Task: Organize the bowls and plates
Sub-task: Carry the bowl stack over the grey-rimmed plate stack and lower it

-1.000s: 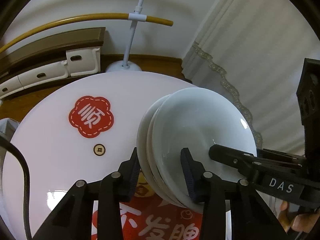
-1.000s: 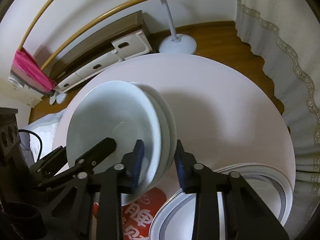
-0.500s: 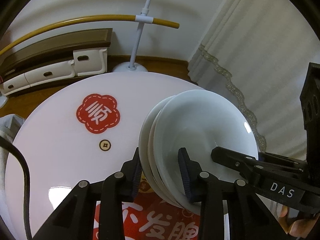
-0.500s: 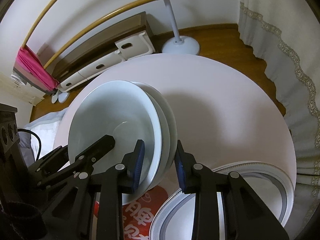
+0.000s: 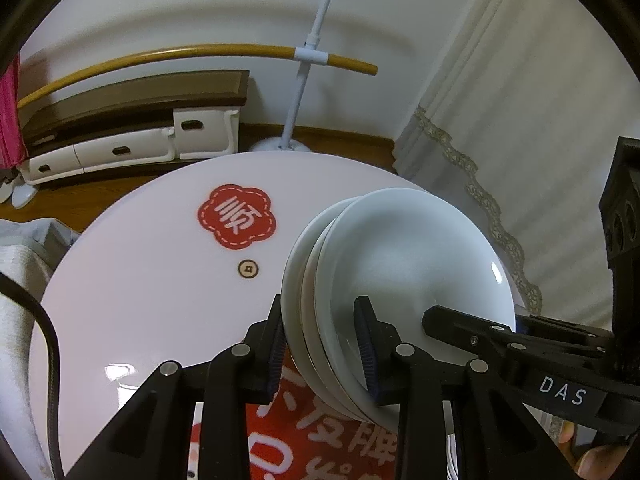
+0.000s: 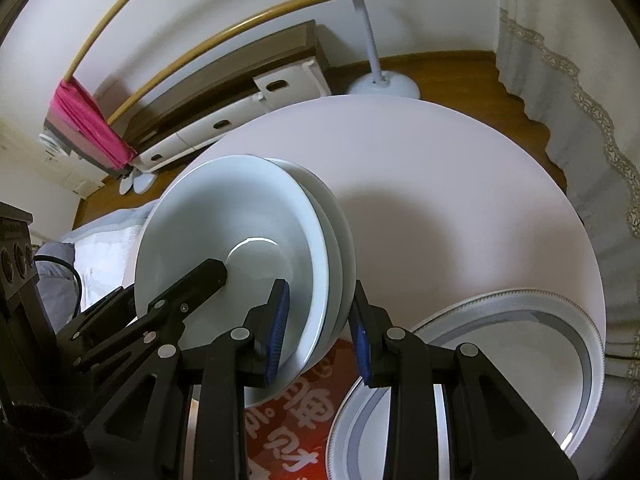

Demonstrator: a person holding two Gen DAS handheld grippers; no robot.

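We see a stack of bowls held on edge above the round table, clamped from opposite sides between the left gripper and the right gripper. A large plate lies flat on the table, right of the stack. Behind the table stand a pole stand and a low cabinet; a curtain hangs to the right.

Stacked pale bowls look like smooth, glossy glazed ceramic. The round white table has a glossy, reflective top. Gripper fingers look matt black plastic with ribbed blue pads. Lace-edged cloth curtain; polished wood floor.
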